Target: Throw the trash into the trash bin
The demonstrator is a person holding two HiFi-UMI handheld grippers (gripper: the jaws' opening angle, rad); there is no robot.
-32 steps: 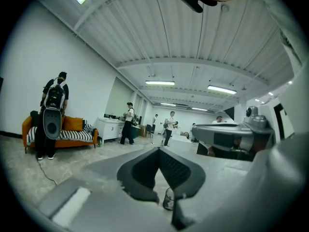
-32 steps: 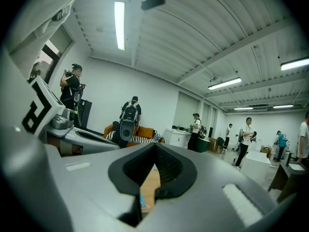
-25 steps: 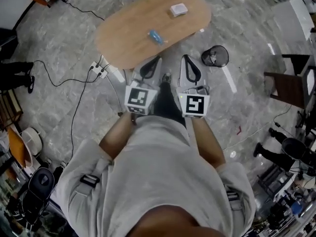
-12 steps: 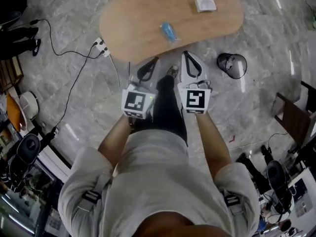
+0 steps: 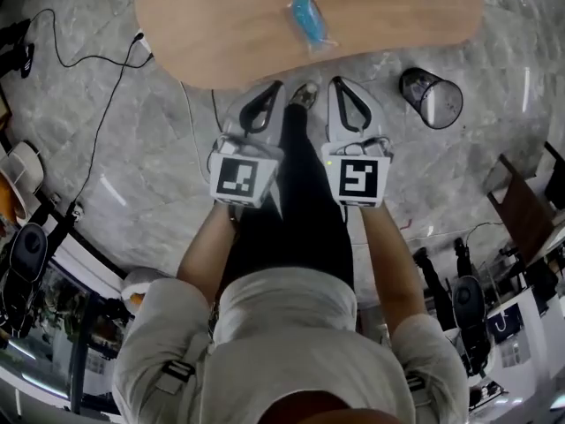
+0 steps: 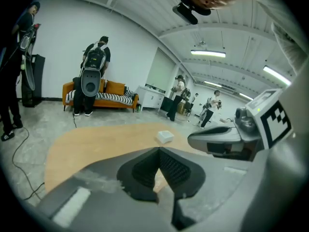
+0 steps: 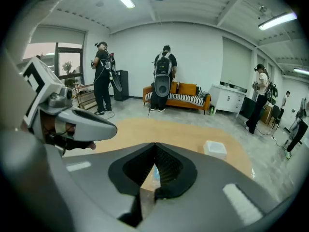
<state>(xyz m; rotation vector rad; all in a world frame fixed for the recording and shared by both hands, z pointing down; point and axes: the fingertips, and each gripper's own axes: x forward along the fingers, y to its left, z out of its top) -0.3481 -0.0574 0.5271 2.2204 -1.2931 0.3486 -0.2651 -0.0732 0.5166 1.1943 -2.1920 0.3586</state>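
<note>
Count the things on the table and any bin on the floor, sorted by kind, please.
Blue wrapper: 1
White box: 1
Trash bin: 1
Total: 3

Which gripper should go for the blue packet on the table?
Right, probably. The right gripper has the blue packet lined up beyond its shut jaws, and the trash bin stands on its side.

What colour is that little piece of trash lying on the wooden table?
The trash is light blue, clearest in the head view.
</note>
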